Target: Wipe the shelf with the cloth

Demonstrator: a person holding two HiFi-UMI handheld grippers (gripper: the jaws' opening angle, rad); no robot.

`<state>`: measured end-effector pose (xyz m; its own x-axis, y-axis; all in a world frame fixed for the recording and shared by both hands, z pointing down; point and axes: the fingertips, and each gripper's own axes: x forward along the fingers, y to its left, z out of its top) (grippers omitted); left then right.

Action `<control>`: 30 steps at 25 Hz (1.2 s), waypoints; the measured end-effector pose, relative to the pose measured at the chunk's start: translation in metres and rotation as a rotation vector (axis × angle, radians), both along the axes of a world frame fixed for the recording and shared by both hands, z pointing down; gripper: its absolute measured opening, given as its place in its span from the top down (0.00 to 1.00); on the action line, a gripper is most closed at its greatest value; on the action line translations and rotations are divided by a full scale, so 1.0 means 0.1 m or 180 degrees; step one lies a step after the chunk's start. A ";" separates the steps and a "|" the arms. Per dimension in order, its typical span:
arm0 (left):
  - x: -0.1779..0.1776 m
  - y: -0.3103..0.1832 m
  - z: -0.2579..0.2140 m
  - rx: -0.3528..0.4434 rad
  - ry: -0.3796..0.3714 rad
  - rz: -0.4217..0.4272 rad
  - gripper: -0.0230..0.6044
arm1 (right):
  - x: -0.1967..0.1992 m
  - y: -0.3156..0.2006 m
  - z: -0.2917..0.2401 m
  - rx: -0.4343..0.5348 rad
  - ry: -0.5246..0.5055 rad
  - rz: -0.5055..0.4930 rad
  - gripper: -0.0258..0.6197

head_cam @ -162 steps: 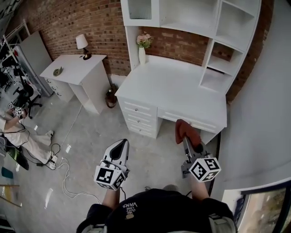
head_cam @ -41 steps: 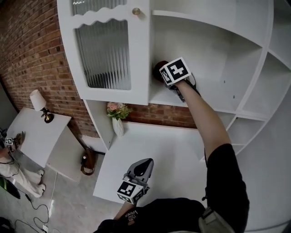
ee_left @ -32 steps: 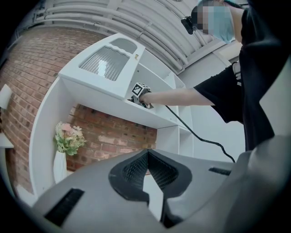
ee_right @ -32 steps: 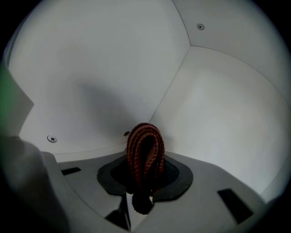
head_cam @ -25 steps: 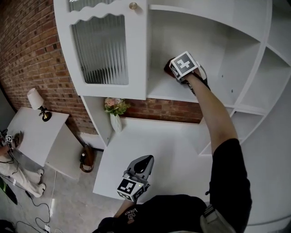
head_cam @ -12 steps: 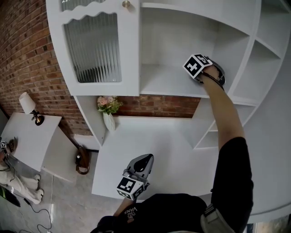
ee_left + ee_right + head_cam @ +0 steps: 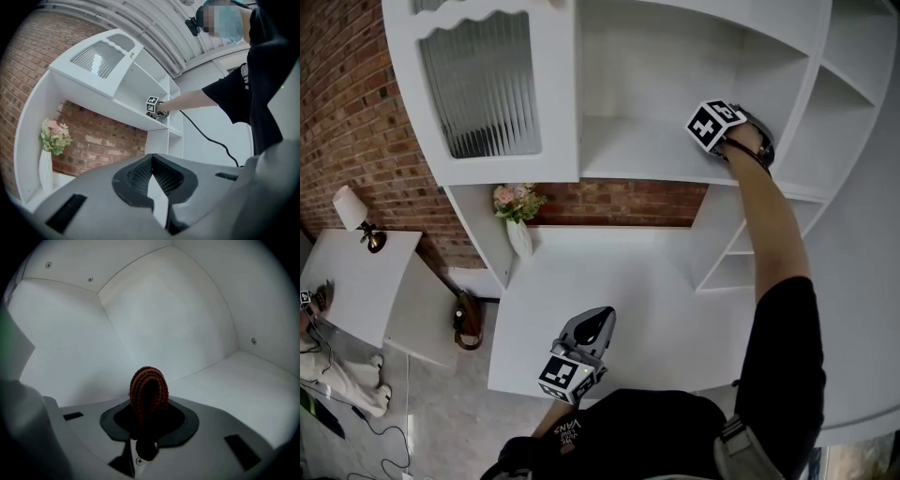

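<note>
Over on the left, a lamp [image 7: 347, 208] is standing on a small white side tabletop [image 7: 389, 281]. Right of it, a vase of flowers [image 7: 515, 214] is sitting at the far left of the white desk tabletop [image 7: 619, 281], under a cabinet door [image 7: 483, 84] with ribbed glass. The left tongs [image 7: 600, 319] are hanging low at the near edge of the desk, pressed together with nothing between them. Above the desk, the person's right arm [image 7: 773, 244] is reaching up to the right end of the open shelf [image 7: 628, 150]. The right tongs [image 7: 146, 427] are pointing into that compartment's far corner, where the back wall, side wall and shelf board meet. They are clamping a reddish-brown cloth [image 7: 149, 385], and a folded loop of it is sticking out past the tips. From the head view the marker cube and the hand are covering the cloth, so I cannot tell whether it is touching the shelf board.
</note>
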<state>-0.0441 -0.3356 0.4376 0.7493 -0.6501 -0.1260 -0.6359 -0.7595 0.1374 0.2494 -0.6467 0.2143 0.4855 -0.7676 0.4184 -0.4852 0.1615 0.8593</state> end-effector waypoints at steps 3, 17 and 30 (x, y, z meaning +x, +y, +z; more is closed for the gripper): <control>0.00 0.04 -0.02 0.0018 0.0015 0.0009 0.95 | -0.11 0.02 -0.10 0.0208 -0.0282 -0.0134 0.82; -0.17 0.16 -0.03 -0.0004 -0.0017 -0.0105 0.95 | -2.40 0.19 -0.14 0.0113 -0.2622 -0.1646 0.82; -0.34 0.19 -0.03 -0.0005 0.0013 -0.0192 0.95 | -2.83 0.19 0.08 -0.0108 -0.2415 -0.1768 0.82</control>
